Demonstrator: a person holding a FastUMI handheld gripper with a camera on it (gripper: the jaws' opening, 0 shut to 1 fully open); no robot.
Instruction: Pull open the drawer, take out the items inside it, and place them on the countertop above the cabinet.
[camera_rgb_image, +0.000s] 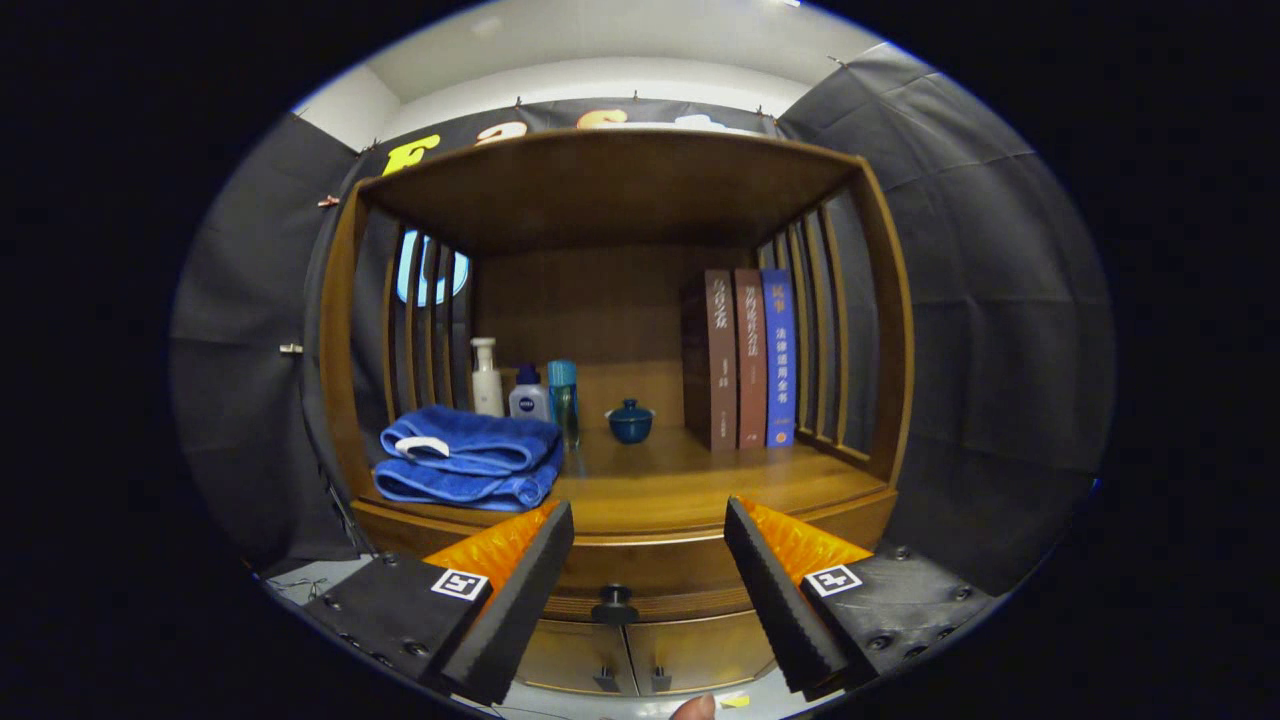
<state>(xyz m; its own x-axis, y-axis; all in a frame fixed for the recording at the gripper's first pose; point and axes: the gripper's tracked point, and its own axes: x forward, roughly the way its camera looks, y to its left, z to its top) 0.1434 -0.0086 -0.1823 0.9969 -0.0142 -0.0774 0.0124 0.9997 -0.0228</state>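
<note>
A wooden cabinet stands ahead, with its drawer front (640, 580) pushed in flush under the countertop (680, 490). A dark round knob (614, 603) sits at the drawer's middle, between my two fingers and a little beyond them. My gripper (648, 528) is open, its fingers spread to either side of the knob with nothing held. The drawer's inside is hidden.
On the countertop lie a folded blue towel (468, 457) at the left, a white pump bottle (486, 377), a small white bottle (528, 396), a teal bottle (563, 397), a blue lidded pot (630, 421) and three upright books (742, 357). Two small doors (640, 655) sit below the drawer.
</note>
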